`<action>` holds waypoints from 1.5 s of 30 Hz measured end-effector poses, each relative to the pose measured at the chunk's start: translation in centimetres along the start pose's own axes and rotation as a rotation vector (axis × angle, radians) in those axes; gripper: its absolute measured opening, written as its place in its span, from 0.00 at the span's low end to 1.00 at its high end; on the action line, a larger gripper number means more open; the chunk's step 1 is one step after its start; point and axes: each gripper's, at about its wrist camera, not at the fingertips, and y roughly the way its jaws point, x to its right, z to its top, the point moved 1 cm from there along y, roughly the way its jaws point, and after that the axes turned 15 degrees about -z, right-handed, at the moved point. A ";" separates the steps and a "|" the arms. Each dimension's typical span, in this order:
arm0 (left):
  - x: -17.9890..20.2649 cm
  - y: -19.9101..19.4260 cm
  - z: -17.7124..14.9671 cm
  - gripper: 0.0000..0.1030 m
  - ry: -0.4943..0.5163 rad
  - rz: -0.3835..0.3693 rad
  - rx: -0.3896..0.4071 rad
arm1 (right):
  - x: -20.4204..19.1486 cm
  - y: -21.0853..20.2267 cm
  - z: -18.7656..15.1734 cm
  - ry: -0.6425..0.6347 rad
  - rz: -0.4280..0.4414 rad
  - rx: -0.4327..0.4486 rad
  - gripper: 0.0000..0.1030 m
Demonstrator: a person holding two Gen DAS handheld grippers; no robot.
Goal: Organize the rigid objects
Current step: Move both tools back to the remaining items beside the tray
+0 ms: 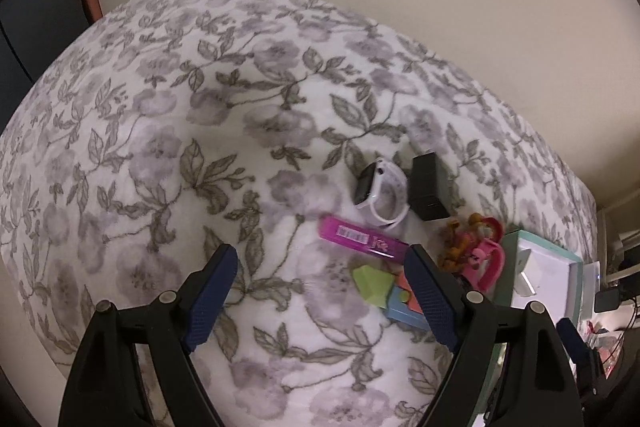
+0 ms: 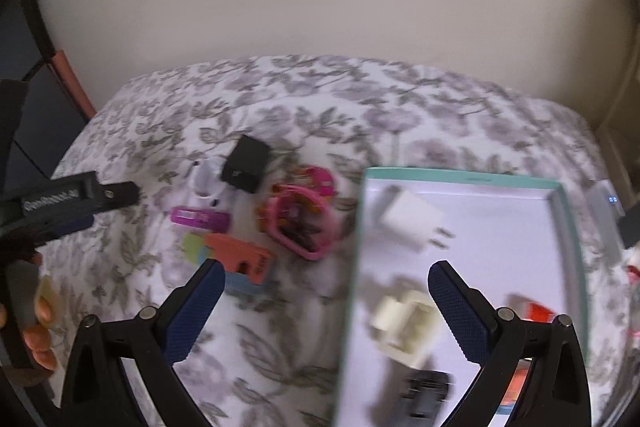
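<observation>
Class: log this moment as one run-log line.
left gripper: open | right gripper: open | held: nothing | box: white plug inside

Soft matt floral cloth bedspread (image 1: 200, 131), glossy plastic pink case (image 1: 362, 237), textured rubbery tool pads (image 1: 212, 291)

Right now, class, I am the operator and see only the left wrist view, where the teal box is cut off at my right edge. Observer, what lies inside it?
Observer: The teal box holds a white charger and, nearer the camera, a cream plug block.
Operator: Anything else?
Observer: A dark item at the near end, too blurred to name.
Operator: And the right hand-held gripper?
Observer: The right hand-held gripper is open and empty; the box's left rim shows between its jaws.
</observation>
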 end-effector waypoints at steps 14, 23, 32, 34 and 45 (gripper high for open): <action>-4.9 3.8 -0.2 0.83 -0.132 0.040 -0.100 | -6.0 4.8 -0.8 -0.038 0.062 -0.104 0.99; -8.0 2.5 0.3 0.83 -0.204 0.085 -0.060 | -8.2 6.7 -1.0 -0.033 0.060 -0.141 0.99; -8.8 2.9 0.2 0.83 -0.221 0.062 -0.081 | -9.9 7.8 -0.6 -0.042 0.006 -0.113 0.98; -8.9 2.8 0.2 0.83 -0.221 0.061 -0.078 | -10.2 8.0 -0.5 -0.052 -0.013 -0.102 0.98; -7.4 4.2 0.7 0.83 -0.152 0.015 -0.084 | -9.7 7.7 -0.4 -0.067 -0.006 -0.085 0.87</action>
